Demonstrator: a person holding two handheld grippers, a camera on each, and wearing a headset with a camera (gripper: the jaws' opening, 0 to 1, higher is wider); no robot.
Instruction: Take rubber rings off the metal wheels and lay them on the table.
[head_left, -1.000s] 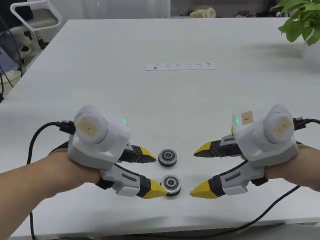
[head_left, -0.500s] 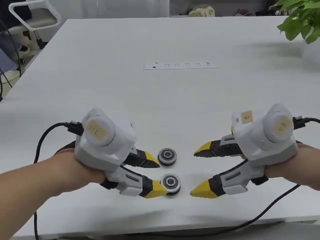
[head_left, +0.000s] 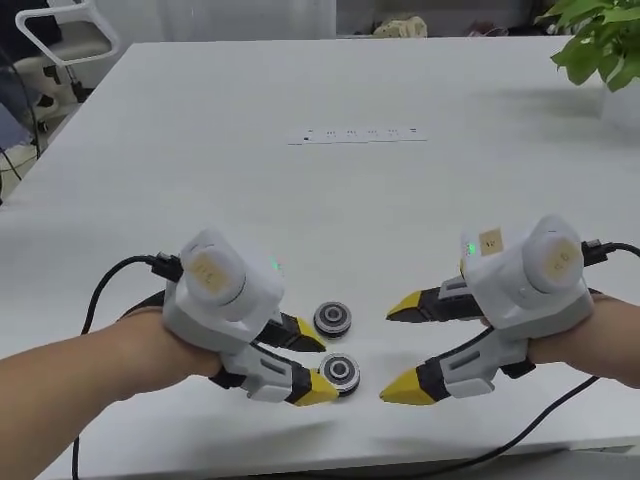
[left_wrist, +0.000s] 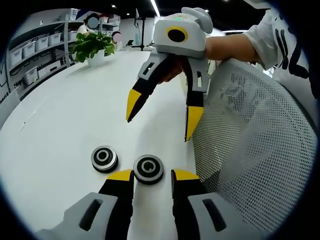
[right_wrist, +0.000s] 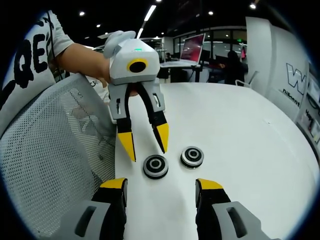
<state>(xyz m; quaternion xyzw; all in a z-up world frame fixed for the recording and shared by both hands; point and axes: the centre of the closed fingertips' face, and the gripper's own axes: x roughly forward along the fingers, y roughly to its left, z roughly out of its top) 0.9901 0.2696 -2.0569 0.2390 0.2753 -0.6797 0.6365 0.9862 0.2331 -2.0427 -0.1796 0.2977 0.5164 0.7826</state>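
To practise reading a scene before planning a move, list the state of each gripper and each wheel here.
left gripper: open, jaw tips flanking the near wheel, not clamped.
right gripper: open, empty, apart from both wheels.
near wheel: flat on the table, black rubber ring on.
far wheel: flat on the table, rubber ring on, untouched.

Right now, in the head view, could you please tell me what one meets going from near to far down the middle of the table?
From near to far: nearer metal wheel → farther metal wheel → white power strip.
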